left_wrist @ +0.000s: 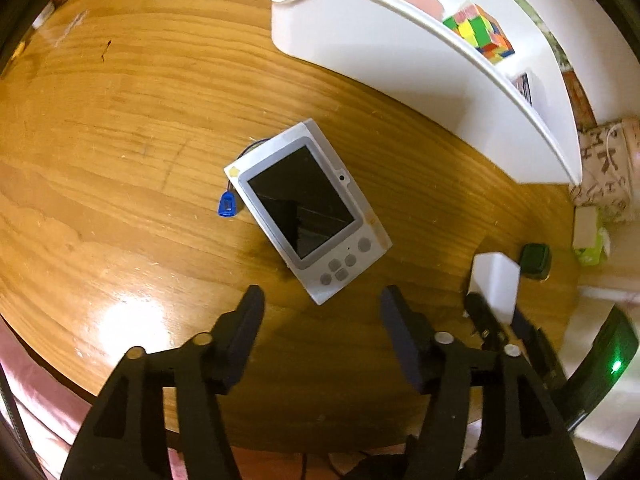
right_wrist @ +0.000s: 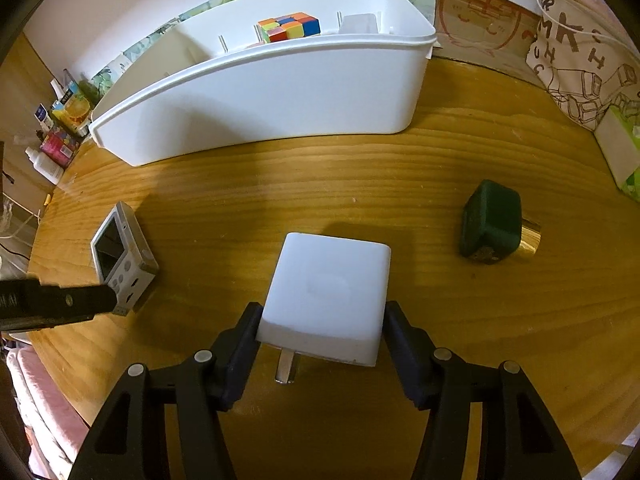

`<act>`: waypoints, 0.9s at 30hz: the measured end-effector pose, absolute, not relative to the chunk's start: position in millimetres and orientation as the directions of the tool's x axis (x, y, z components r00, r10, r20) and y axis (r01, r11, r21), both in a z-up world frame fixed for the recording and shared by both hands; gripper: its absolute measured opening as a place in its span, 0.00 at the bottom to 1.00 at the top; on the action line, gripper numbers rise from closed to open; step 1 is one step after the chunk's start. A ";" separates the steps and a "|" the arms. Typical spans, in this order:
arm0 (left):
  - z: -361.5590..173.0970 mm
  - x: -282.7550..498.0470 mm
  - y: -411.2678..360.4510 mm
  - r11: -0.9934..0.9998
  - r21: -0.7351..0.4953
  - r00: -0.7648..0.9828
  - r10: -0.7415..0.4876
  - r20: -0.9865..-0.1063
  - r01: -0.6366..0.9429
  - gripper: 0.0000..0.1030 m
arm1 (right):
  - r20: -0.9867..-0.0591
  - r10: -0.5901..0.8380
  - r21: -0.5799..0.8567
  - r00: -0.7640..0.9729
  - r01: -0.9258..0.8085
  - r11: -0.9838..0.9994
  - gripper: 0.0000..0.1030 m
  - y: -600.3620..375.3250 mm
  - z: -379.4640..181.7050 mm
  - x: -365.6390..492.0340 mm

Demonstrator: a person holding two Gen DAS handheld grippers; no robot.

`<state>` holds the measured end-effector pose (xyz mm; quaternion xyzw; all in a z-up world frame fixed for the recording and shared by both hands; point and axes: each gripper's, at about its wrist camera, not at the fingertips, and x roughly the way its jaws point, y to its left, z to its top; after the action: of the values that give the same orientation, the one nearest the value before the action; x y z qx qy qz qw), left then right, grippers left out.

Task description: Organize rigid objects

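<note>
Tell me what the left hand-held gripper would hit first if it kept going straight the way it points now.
Most likely the white handheld device lying flat on the wooden table. It sits just ahead of the open, empty left hand-held gripper, though depth is hard to judge, so the fingertips might meet bare table at its near edge.

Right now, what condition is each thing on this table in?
Left hand-held gripper: open, empty.
Right hand-held gripper: shut on white charger.
Small camera: lying flat, screen dark.
White bin: open-topped, puzzle cube inside.
Green box: on the table, tipped over.
</note>
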<state>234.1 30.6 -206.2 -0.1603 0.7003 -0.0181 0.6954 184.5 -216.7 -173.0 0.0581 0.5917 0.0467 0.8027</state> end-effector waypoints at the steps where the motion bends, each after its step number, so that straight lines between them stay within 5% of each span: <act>1: -206.5 237.7 35.9 0.943 -0.254 0.016 -0.257 -0.966 -0.213 0.71 | -0.944 0.145 0.149 0.296 -0.008 0.989 0.59 -218.7 -172.3 182.3; 4: -207.5 243.3 42.4 0.923 -0.280 0.011 -0.288 -0.958 -0.264 0.78 | -0.944 0.148 0.152 0.296 -0.007 0.988 0.59 -217.7 -173.8 186.6; 27: -244.3 313.1 37.7 0.908 -0.161 -0.116 -0.221 -0.968 -0.387 0.75 | -0.931 0.195 0.198 0.308 -0.025 0.980 0.58 -225.7 -175.4 205.2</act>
<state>313.1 37.7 -244.3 -0.2043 0.7441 0.0655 0.6327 205.2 -225.7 -175.4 0.0731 0.5841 0.0682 0.8055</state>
